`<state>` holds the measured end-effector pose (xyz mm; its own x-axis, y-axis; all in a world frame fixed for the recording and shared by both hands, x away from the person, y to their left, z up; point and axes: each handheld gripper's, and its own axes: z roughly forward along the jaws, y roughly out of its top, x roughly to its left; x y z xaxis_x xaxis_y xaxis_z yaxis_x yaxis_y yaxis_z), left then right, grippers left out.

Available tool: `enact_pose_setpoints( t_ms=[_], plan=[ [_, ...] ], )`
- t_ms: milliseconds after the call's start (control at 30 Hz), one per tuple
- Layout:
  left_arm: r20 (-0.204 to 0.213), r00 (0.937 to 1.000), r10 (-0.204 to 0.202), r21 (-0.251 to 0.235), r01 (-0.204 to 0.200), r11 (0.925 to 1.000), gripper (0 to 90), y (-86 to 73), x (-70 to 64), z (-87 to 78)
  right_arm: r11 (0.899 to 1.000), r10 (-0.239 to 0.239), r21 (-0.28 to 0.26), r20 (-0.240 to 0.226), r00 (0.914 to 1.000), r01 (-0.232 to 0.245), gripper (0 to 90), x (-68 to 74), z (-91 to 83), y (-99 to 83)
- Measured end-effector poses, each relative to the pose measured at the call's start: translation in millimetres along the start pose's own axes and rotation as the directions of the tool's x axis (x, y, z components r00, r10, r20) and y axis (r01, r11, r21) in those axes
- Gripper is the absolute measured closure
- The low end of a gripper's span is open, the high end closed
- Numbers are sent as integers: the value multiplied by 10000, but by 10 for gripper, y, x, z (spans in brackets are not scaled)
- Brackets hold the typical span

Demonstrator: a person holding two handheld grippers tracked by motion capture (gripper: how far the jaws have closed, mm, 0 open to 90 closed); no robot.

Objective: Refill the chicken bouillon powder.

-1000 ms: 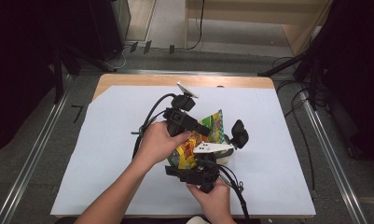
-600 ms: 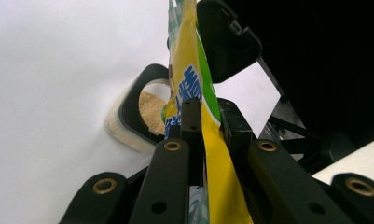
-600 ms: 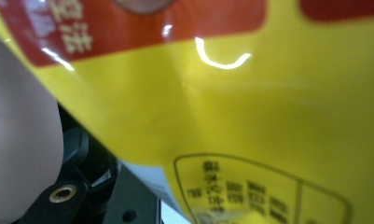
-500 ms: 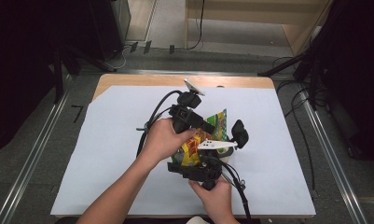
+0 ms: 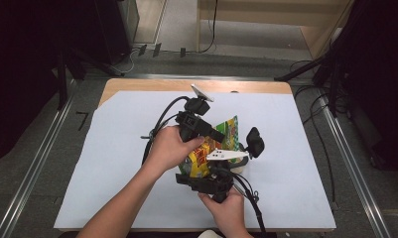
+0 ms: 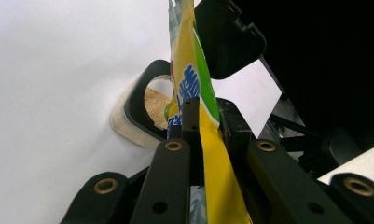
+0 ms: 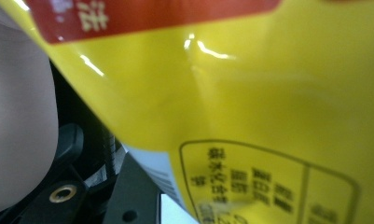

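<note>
A yellow and green snack bag (image 5: 225, 133) is held up over the white sheet between my two grippers. My left gripper (image 5: 215, 136) is shut on the bag's upper part; in the left gripper view the bag (image 6: 194, 88) stands pinched between both black jaws of the left gripper (image 6: 205, 116). My right gripper (image 5: 205, 174) sits at the bag's lower end, and the bag (image 7: 250, 107) lies right against its camera and hides the jaw tips. Just beyond the bag is a small container (image 6: 121, 122) of brownish powder with its black lid (image 5: 255, 142) flipped open.
A white sheet (image 5: 127, 163) covers the wooden table (image 5: 137, 85). Black cables (image 5: 159, 121) trail from the left gripper across the sheet. Metal rails (image 5: 353, 163) run along both sides of the table, with dark floor and equipment beyond.
Both hands, the grippers and the bag have shifted slightly right, towards the open container. The left gripper's hold on the bag is unchanged.
</note>
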<state>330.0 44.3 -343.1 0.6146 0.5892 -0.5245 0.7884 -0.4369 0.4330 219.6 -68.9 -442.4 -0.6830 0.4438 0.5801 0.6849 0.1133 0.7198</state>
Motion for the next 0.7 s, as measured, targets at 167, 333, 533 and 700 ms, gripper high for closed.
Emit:
enact_pose_setpoints(
  t_ms=[167,333,533,700],
  plan=[
    [9,10000,61,-5,-61,10000,837,8,-10,15,10000,-7,23,31,10000,7,681,-10,-7,0],
    [8,9999,116,-22,-116,9999,837,11,-14,24,10000,-15,21,50,10000,15,681,-19,-14,-3],
    [3,9999,173,9,-173,9999,837,14,-15,30,10000,-7,27,82,10000,7,680,-23,-16,-7],
    [3,9998,186,-8,-186,9998,837,11,-20,30,10000,19,34,92,10000,-19,681,-23,-16,-8]
  ],
)
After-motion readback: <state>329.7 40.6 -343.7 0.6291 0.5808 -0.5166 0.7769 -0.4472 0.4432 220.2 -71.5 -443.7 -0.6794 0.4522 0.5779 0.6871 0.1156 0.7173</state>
